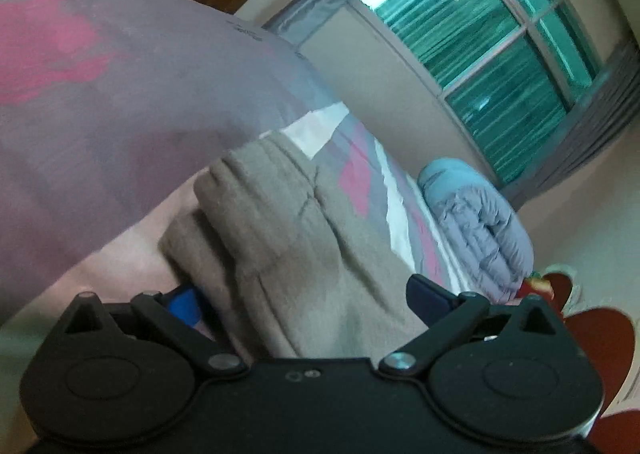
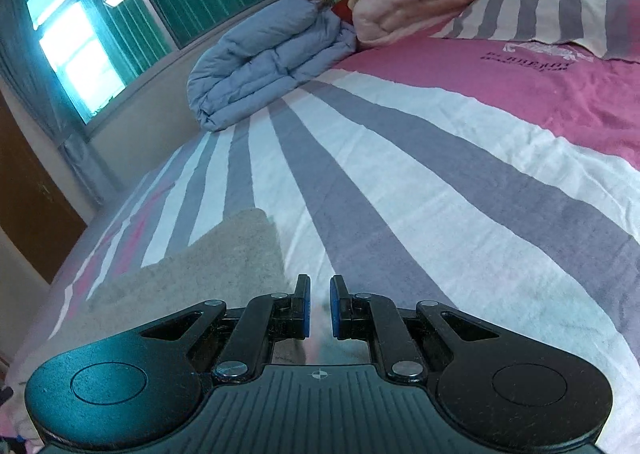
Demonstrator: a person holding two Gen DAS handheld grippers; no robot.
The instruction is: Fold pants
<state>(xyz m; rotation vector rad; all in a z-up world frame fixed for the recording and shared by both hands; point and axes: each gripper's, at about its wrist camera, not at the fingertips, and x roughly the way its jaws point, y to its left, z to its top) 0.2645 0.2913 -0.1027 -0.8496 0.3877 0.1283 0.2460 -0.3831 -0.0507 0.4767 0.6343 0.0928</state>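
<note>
The beige pants [image 1: 288, 238] lie bunched on the striped bed, filling the space between the wide-spread fingers of my left gripper [image 1: 304, 294]; the jaws stand open around the cloth without clamping it. In the right wrist view a flat corner of the pants [image 2: 216, 266] lies on the bedspread [image 2: 440, 174] to the left of my right gripper [image 2: 319, 306]. Its jaws stand slightly apart with nothing between them, just above the sheet.
A folded blue duvet [image 2: 264, 66] and pink blankets [image 2: 416, 2] are stacked at the far side of the bed, with a striped pillow [image 2: 560, 10] to the right. A window [image 2: 120, 14] and wall lie beyond. The duvet also shows in the left wrist view [image 1: 480, 222].
</note>
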